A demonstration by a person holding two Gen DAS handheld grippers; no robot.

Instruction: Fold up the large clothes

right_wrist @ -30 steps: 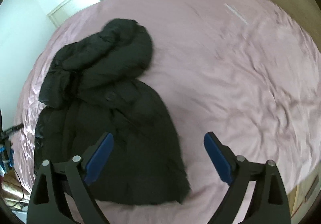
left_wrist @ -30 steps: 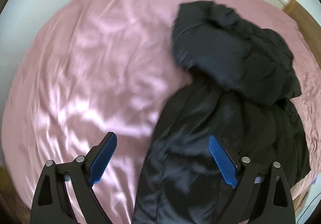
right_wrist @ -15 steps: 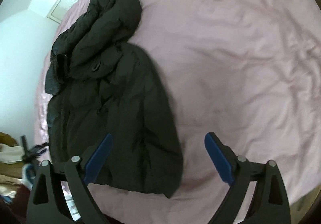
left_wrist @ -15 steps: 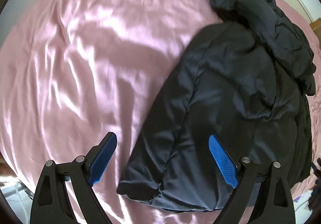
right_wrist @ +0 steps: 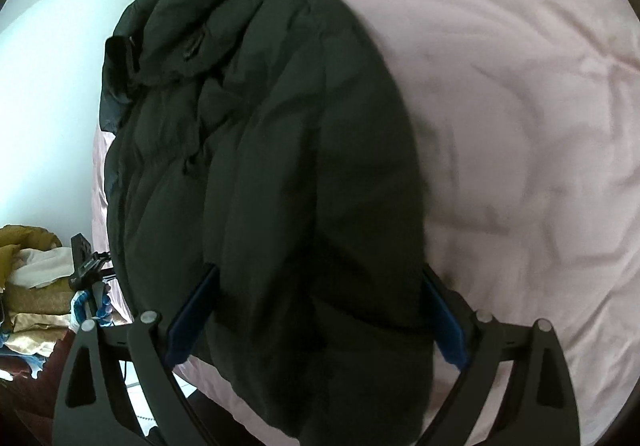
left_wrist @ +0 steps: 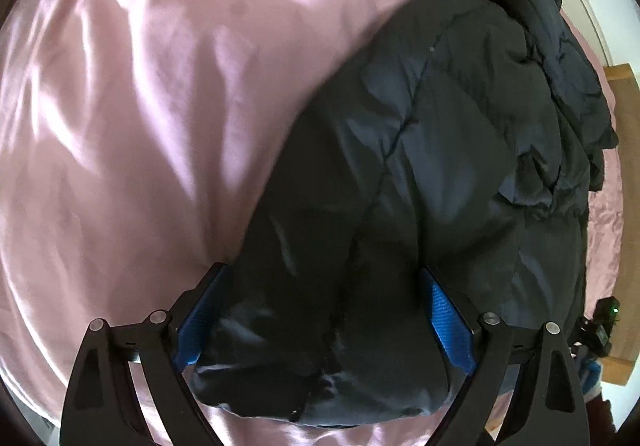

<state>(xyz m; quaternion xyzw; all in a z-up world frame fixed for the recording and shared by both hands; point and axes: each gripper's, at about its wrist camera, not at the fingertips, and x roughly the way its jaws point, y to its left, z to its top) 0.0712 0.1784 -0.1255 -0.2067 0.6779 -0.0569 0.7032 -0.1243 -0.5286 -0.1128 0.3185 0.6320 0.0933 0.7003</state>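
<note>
A black puffer jacket (left_wrist: pixel 440 166) is spread on the pink bedsheet (left_wrist: pixel 140 106), its hood end lying toward the far side of the sheet. The left gripper (left_wrist: pixel 324 318) is held wide open, its jaws straddling the jacket's near hem without any pressure seen. The right gripper (right_wrist: pixel 316 320) is likewise spread wide around the jacket's near edge, nothing being clamped. A pile of clothes (right_wrist: pixel 28 286) is seen beyond the sheet's edge.
</note>
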